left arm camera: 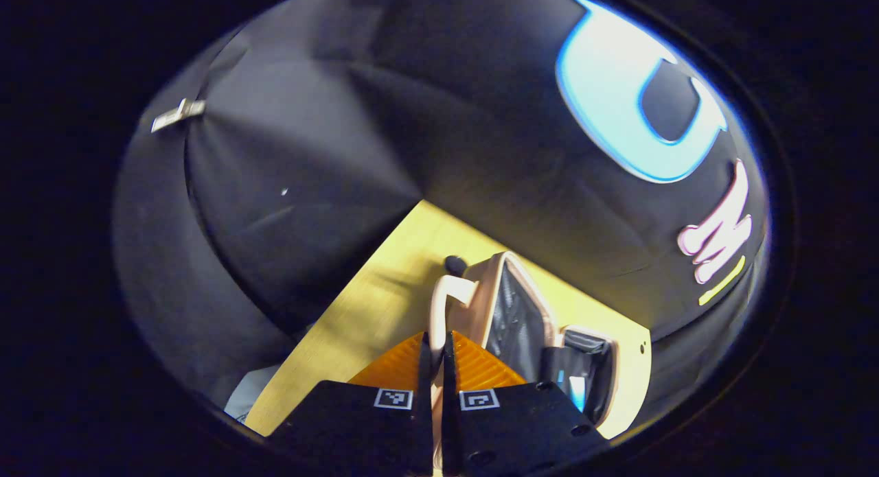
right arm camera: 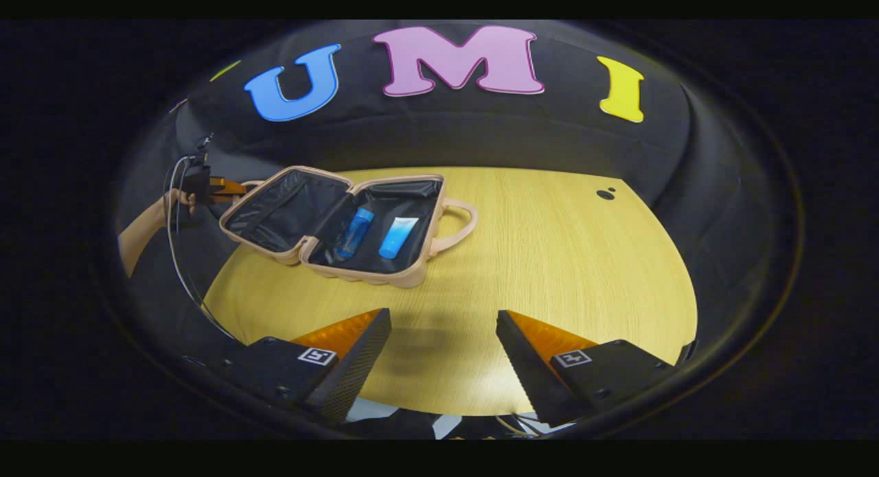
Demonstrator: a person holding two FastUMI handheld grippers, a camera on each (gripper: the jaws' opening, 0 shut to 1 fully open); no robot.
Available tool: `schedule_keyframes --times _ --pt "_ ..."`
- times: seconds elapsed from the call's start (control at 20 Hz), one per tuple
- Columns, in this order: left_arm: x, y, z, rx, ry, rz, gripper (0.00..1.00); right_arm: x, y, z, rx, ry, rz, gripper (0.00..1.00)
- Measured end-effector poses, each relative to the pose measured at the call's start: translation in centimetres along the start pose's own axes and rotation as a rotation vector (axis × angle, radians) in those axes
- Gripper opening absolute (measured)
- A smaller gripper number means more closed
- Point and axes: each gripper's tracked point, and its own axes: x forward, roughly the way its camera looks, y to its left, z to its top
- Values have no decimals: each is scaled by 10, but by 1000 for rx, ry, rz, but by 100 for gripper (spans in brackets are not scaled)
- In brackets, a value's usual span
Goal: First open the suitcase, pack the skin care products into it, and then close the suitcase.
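A pink suitcase lies open on the table in the right gripper view, its black-lined lid tilted up at the left. In its base lie a blue bottle and a light blue tube. The left gripper, held by a hand, sits at the lid's handle. In the left gripper view that pink handle runs between the shut left gripper, and the lid stands beyond. My right gripper is open over bare table, well in front of the suitcase.
The round wooden table has free room to the right of the suitcase. A small black dot marks its far right edge. A cable hangs from the left gripper past the table's left edge. The base's handle points right.
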Motion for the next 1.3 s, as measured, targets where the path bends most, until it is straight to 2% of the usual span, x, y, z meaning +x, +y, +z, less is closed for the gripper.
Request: schedule_keyframes --times 0.1,0.3,0.4,0.55,0.65,0.85,0.95,1.1,1.2,1.25,1.3 --pt "-26 -50 18 51 -55 -43 10 -2 -13 2 14 -12 -14 98" --pt "-73 -177 9 162 -114 -174 10 -7 -37 15 76 -49 -17 98" --pt "-82 -240 -15 220 -114 -240 10 -13 -53 21 83 -63 -32 98" --pt "-90 -310 -66 267 -74 -332 10 -26 -72 35 111 -116 -35 98" --pt "-72 -353 -107 273 -20 -377 11 -34 -87 39 124 -144 -46 98" --pt "-26 -393 -195 243 117 -389 11 -47 -117 37 127 -188 -82 98" --pt "1 -401 -234 240 161 -340 11 -52 -125 34 115 -194 -82 98" --pt "24 -400 -276 362 225 -237 12 -63 -145 41 101 -229 -100 98" --pt "27 -417 -296 373 225 -262 24 -71 -157 45 112 -254 -114 98" --pt "16 -434 -295 354 203 -301 43 -71 -158 47 116 -262 -109 98" --pt "7 -446 -291 345 171 -324 42 -72 -159 50 114 -266 -103 98"
